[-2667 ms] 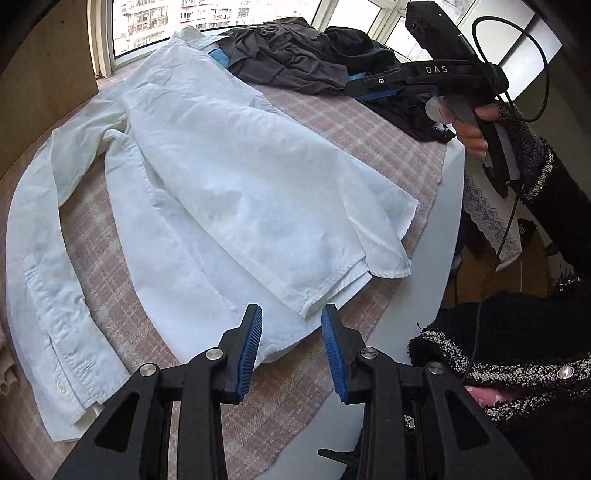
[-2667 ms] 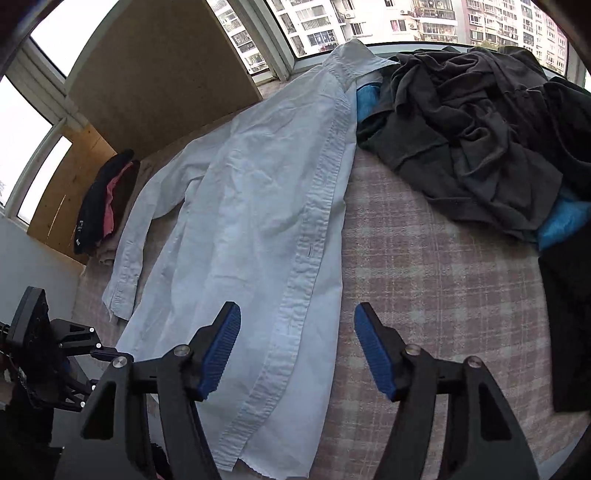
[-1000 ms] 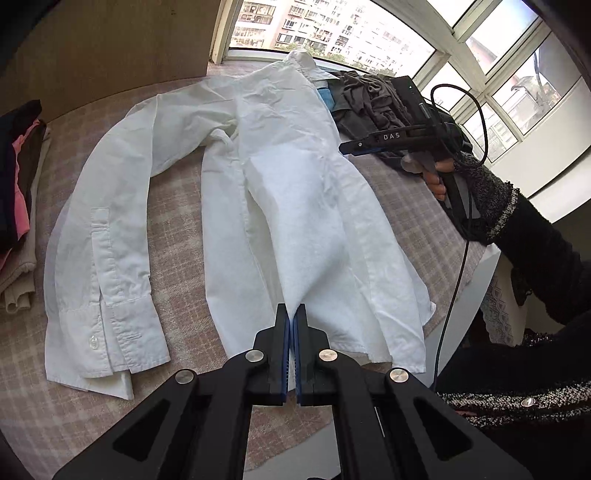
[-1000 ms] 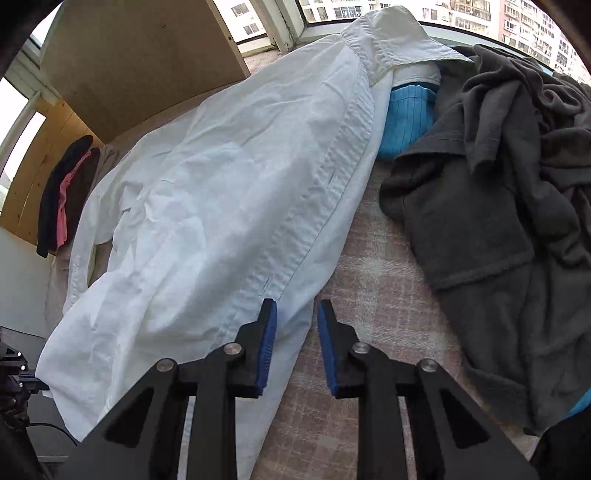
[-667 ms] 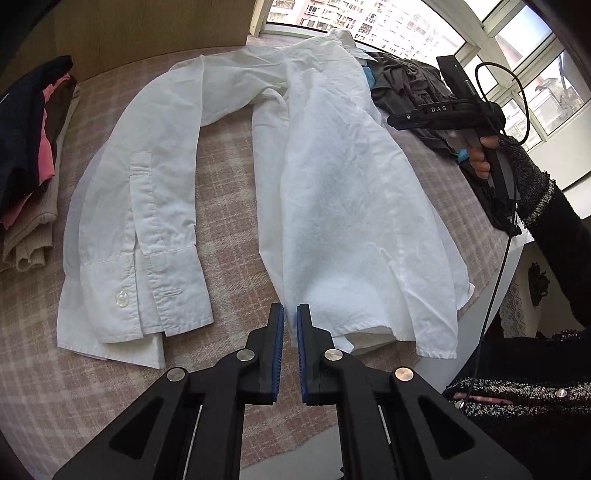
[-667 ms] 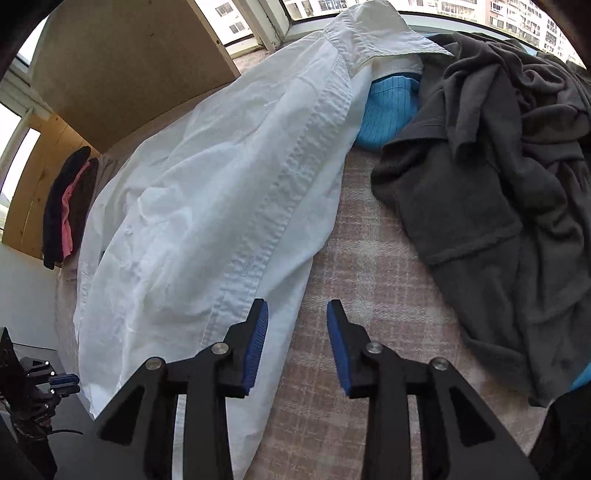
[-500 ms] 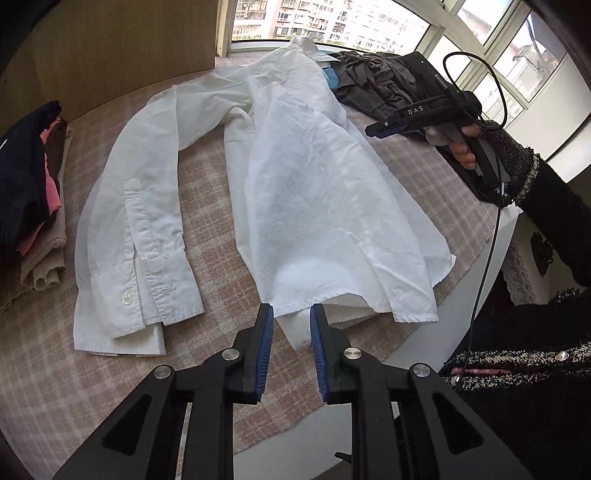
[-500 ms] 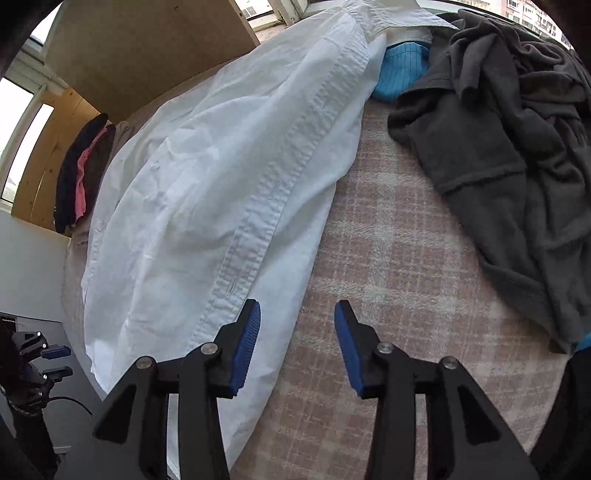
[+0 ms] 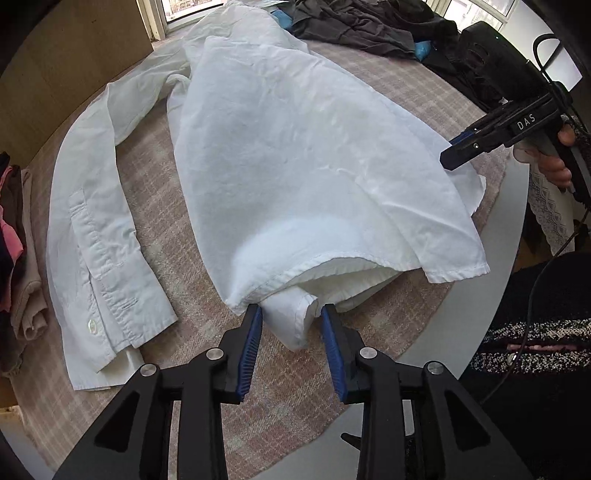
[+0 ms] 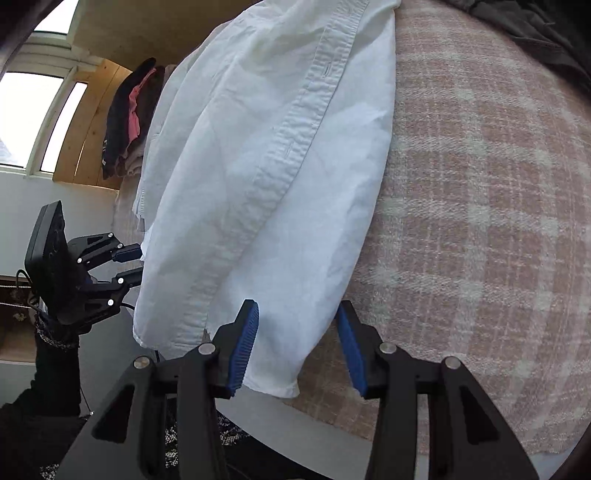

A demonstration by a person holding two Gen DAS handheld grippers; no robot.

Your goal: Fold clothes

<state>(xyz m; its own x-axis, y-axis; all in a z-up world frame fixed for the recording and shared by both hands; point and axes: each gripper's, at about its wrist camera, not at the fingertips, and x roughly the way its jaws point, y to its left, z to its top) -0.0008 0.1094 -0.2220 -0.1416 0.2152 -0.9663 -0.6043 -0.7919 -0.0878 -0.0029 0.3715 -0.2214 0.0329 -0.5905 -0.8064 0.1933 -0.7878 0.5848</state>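
Note:
A white long-sleeved shirt [image 9: 295, 147] lies spread on the pink checked cloth [image 9: 155, 155] that covers the table. My left gripper [image 9: 293, 332] points down at the near hem. Its jaws are opening, with a folded white corner of the hem [image 9: 291, 325] lying loose between the blue pads. My right gripper [image 10: 297, 343] is at the shirt's [image 10: 277, 184] lower front corner by the button placket. Its jaws are closing, the corner lies between them, and the pads stand clear of it. Each view also shows the other gripper: the right [image 9: 458, 147] and the left [image 10: 129, 262].
A heap of dark clothes [image 9: 369, 22] with a blue garment [image 9: 421, 46] lies at the far side. Folded clothes [image 9: 14, 221] are stacked at the left by a wooden panel. The bare white table edge [image 9: 480, 314] runs near me; a person's dark sleeve [image 10: 55, 369] is beside it.
My left gripper has let go of the hem, opened and sunk toward the table. My right gripper has slid along the shirt's front edge to its lower corner and opened wider.

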